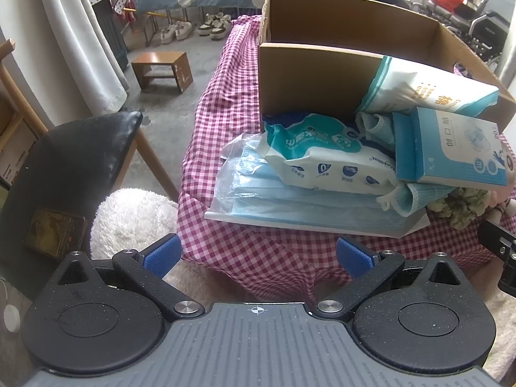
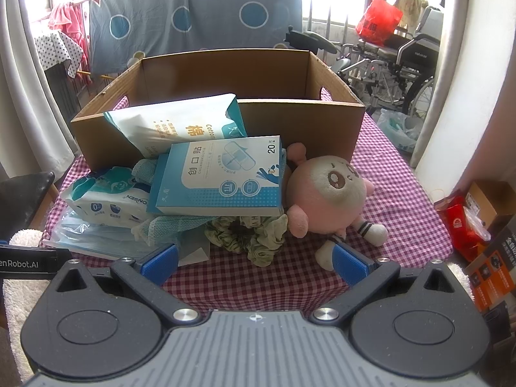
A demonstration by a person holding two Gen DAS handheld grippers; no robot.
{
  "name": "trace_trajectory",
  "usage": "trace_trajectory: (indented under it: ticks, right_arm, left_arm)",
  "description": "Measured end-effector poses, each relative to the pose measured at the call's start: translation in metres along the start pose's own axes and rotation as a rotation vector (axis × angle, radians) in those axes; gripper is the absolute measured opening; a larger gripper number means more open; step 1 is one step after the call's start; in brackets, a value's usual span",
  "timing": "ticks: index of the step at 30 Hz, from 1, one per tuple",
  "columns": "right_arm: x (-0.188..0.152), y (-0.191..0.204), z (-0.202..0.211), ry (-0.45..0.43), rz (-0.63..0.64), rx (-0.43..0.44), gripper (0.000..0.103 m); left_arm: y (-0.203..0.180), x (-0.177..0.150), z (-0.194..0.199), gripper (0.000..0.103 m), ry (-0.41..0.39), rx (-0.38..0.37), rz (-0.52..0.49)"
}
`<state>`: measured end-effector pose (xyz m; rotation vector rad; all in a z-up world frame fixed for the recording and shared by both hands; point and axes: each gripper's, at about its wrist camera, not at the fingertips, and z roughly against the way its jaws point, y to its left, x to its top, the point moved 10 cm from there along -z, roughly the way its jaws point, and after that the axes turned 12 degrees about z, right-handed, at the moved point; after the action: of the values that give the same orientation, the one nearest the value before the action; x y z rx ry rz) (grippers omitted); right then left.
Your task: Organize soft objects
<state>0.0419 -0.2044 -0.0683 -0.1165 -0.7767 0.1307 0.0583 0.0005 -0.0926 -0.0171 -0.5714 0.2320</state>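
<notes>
Holding my left gripper point(image 1: 256, 256) and right gripper point(image 2: 254, 262) released and empty, I count one cardboard box point(image 2: 322, 122) on the checkered counter point(image 2: 396, 190); before it lie one plush toy point(image 2: 325, 193), one plaster box point(image 2: 222, 177), two wipe packs, one mask bag point(image 1: 290, 203), one scrunchie point(image 2: 254, 235).

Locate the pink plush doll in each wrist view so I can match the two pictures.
Left wrist: only a sliver of the pink plush doll shows at the right edge, behind the green scrunchie.
Right wrist: right of centre, lying on the checked cloth beside the plaster box, in front of the cardboard box.
Shared landmark: the plaster box.
</notes>
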Motion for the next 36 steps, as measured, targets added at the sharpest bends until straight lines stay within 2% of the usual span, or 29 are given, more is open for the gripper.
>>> trace_trajectory:
  ticks: [30, 33, 36]
  right_arm:
    - [0.009, 0.006, -0.011, -0.001, 0.006, -0.012, 0.103]
    - [0.012, 0.008, -0.009, -0.015, 0.006, -0.002, 0.103]
    - [0.019, 0.012, -0.003, -0.072, 0.02, 0.035, 0.103]
  left_arm:
    - [0.004, 0.005, -0.021, 0.103, 0.055, -0.002, 0.004]
    - [0.006, 0.006, -0.021, 0.103, 0.057, -0.005, 0.005]
    - [0.008, 0.011, -0.018, 0.103, 0.031, -0.03, 0.01]
